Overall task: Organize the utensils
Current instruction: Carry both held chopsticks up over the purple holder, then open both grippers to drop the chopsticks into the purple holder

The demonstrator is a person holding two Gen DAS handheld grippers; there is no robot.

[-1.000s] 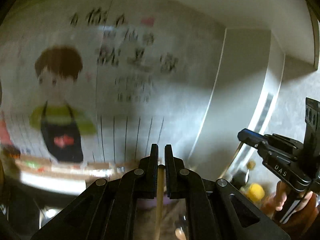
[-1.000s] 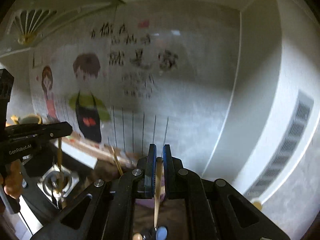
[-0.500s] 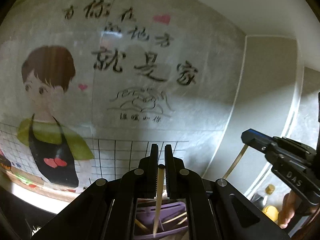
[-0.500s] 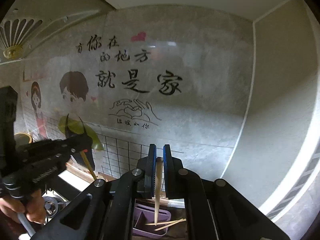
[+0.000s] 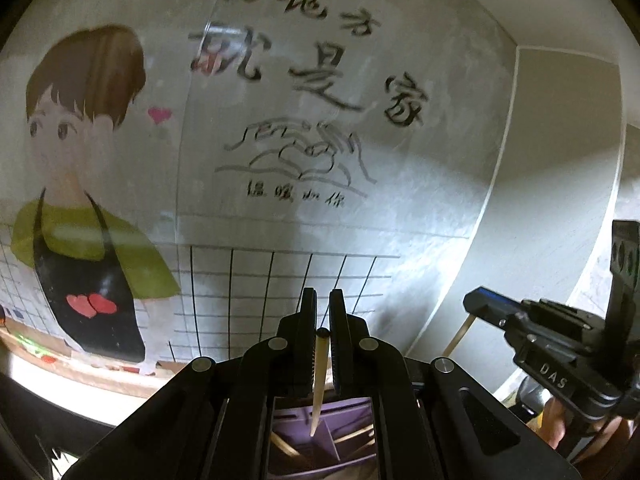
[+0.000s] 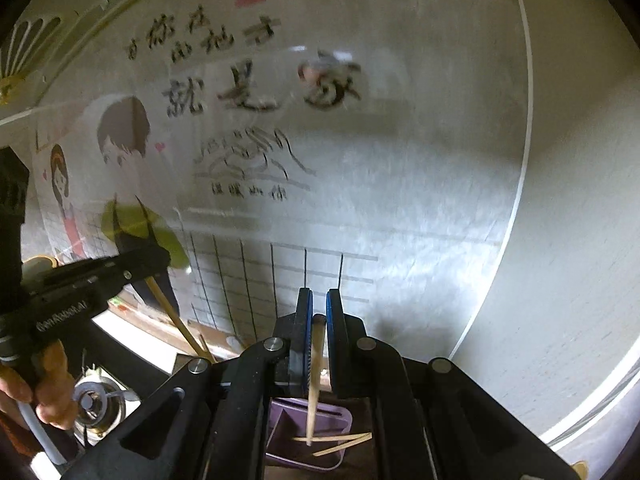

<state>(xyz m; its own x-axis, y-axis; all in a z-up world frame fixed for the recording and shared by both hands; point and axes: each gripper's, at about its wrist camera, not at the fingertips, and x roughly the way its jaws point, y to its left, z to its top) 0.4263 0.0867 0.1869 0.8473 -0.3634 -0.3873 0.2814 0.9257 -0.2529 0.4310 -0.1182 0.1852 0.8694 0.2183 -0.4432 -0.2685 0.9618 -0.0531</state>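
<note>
Purple utensil holder (image 5: 320, 436) mostly hidden behind the hand-held gripper bodies in both wrist views; only part of its compartments shows, with loose chopsticks (image 6: 344, 442) lying inside. Wall sticker (image 5: 280, 160) lettering blurred in the right view.

Left hand-held gripper (image 5: 322, 320): jaws nearly closed, pinching a chopstick (image 5: 318, 384) near its dark top end; it hangs tip-down directly over the holder. Right hand-held gripper (image 6: 318, 312): jaws likewise almost together on a second chopstick (image 6: 313, 384), whose tip reaches into the holder. Both grippers point at the wall, side by side, each visible at the edge of the other's view.
</note>
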